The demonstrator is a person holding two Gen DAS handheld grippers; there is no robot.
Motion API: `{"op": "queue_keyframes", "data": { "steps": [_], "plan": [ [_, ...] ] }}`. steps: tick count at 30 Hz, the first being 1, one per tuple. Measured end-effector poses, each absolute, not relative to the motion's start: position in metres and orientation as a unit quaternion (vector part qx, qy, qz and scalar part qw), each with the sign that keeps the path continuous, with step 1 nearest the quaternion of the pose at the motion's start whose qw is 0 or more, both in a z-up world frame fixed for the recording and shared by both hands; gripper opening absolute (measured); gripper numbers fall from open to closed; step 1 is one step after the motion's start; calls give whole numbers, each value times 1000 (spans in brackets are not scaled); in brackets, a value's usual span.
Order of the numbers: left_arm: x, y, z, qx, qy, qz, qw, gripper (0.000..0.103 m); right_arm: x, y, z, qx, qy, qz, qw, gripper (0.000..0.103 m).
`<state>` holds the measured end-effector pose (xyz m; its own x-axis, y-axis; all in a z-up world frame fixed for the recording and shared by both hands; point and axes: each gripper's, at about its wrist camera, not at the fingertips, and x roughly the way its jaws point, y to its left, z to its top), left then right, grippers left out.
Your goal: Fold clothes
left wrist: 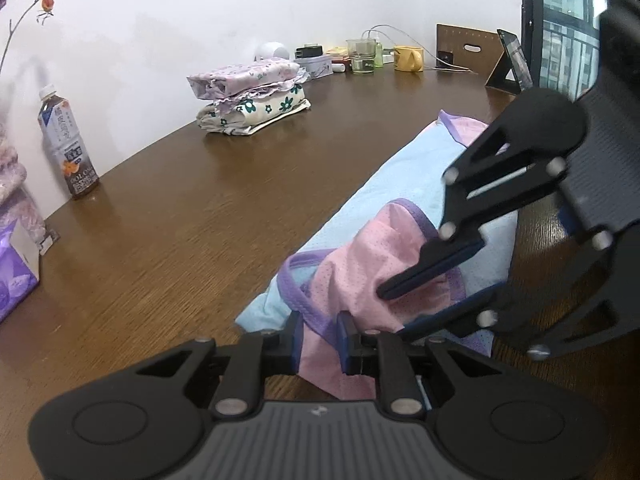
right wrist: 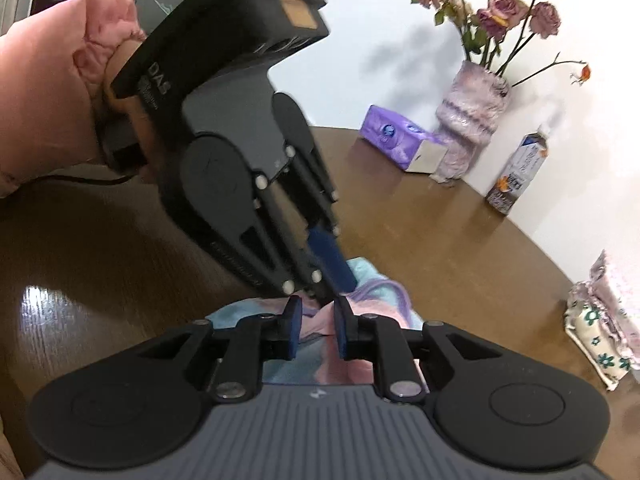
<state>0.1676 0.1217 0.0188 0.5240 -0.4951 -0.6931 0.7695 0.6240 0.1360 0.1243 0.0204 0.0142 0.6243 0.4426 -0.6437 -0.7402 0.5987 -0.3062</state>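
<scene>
A light-blue garment with pink mesh panels and purple trim lies in a long strip on the brown table. Its pink near end is bunched and lifted. My left gripper is shut on a pink fold at the bottom of the left wrist view. My right gripper comes in from the right and pinches the same pink part close by. In the right wrist view, the right gripper grips the pink cloth of the garment. The left gripper, held by a hand in a pink sleeve, points down just beyond it.
A stack of folded clothes sits further back on the table. Left of it stand a tea bottle, a purple tissue box and a vase of dried roses. A yellow mug, a glass cup and small items line the far wall.
</scene>
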Motion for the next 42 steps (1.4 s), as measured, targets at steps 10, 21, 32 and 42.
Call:
{"op": "queue_keyframes", "data": {
  "steps": [10,21,32,42],
  "plan": [
    [137,152,37,102,328,-285,895,25,114,1,16,-274,251,338,865,17],
    [129,165,17,-104,406,-198,886,29,118,-20,4,-305,251,304,867,16],
    [119,148,8,-183,412,-137,882,10,117,-33,-3,-283,239,328,869,16],
    [107,85,48,53,337,-59,938,4,112,-55,8,-251,231,355,870,17]
  ]
}}
